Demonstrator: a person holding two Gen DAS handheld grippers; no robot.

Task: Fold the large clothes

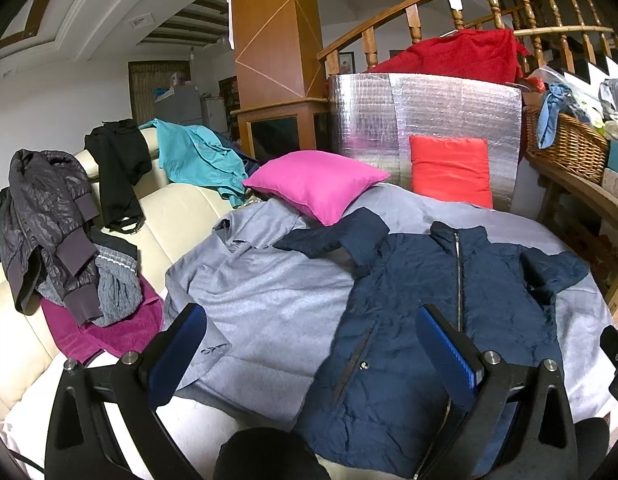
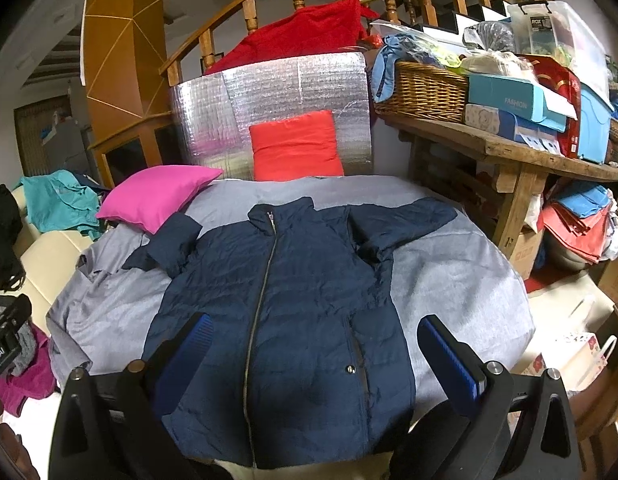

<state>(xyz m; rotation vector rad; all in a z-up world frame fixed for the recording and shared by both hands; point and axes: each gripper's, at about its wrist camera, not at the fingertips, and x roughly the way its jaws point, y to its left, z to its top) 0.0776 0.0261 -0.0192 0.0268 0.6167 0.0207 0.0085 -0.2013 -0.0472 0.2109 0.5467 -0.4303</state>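
A navy quilted jacket (image 2: 285,312) lies face up and zipped on a grey cloth-covered surface (image 2: 449,280), sleeves spread to both sides, the left sleeve bent. It also shows in the left wrist view (image 1: 421,320). My left gripper (image 1: 309,344) is open and empty, held above the jacket's lower left edge and the grey cloth (image 1: 261,304). My right gripper (image 2: 315,348) is open and empty above the jacket's lower half.
A pink pillow (image 2: 157,196) and a red cushion (image 2: 297,148) sit at the far end before a silver foil panel (image 2: 269,92). A cream sofa (image 1: 181,216) with piled clothes (image 1: 57,232) is left. A cluttered wooden bench (image 2: 509,148) with a wicker basket (image 2: 421,92) is right.
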